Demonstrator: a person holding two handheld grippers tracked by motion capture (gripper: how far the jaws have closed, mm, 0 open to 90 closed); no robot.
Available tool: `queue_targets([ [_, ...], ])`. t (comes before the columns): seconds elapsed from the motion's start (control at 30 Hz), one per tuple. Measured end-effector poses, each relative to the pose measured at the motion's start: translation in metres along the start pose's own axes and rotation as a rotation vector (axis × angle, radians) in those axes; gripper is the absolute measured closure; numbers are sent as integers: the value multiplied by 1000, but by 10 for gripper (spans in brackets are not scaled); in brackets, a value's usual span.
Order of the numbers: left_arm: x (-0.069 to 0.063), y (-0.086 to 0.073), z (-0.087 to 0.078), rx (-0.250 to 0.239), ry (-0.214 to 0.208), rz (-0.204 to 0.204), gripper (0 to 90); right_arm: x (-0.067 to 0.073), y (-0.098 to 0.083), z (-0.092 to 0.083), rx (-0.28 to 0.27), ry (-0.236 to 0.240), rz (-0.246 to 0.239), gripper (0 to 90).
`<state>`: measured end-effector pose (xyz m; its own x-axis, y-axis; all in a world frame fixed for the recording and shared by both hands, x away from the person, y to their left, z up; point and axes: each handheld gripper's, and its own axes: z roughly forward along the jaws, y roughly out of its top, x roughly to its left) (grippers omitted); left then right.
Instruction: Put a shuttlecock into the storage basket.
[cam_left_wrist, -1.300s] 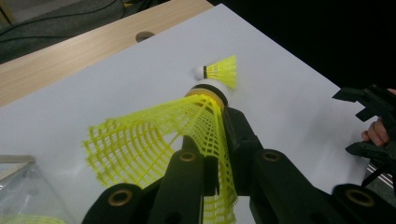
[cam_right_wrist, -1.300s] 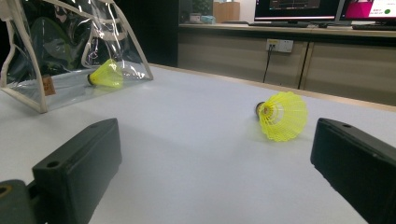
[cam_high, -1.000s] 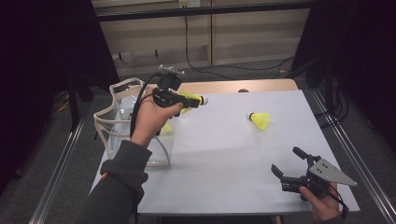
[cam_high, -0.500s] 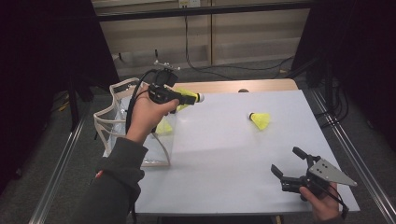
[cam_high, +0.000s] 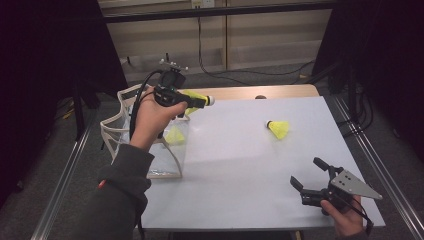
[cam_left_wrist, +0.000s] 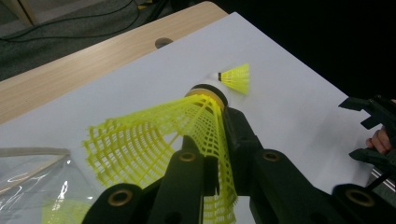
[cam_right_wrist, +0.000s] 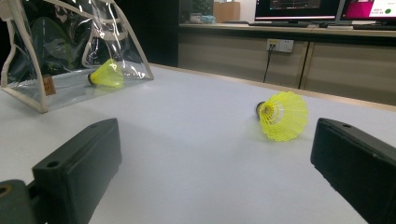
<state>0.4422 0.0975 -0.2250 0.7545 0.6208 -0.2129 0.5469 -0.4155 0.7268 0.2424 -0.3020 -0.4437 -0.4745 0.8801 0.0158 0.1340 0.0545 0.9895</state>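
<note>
Shuttlecocks: three, all yellow; one in the bag, one held, one loose on the table.
Bag: one, clear plastic, at the table's left edge.
Left gripper: jaws pinch the held shuttlecock's skirt, just right of the bag's top.
Right gripper: jaws spread, empty, near the front right corner.
Surface: white table with a wooden far strip.
Room: dim; cabinets, cables and monitors behind.
Obscured: the bagged shuttlecock is blurred by reflections.
</note>
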Motion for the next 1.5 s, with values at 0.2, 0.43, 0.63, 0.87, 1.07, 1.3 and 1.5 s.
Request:
queue_targets([
  [0.2, 3, 2, -7, -10, 7, -4, 856, 0, 0, 0, -1, 0, -2, 17],
  [0.43, 6, 3, -11, -7, 16, -5, 856, 0, 0, 0, -1, 1, -1, 17],
  [0.63, 9, 4, -15, -17, 17, -17, 856, 0, 0, 0, 0, 1, -4, 17],
  [0.87, 12, 4, -19, -15, 29, -16, 856, 0, 0, 0, -1, 1, -4, 17],
  [1.07, 17, 2, -23, -17, 45, -22, 856, 0, 0, 0, -1, 1, -3, 17],
  [1.3, 24, 0, -31, -27, 58, -35, 856, 0, 0, 0, 0, 0, -2, 17],
  [1.5, 30, -3, -36, -28, 74, -44, 856, 0, 0, 0, -1, 0, -2, 17],
])
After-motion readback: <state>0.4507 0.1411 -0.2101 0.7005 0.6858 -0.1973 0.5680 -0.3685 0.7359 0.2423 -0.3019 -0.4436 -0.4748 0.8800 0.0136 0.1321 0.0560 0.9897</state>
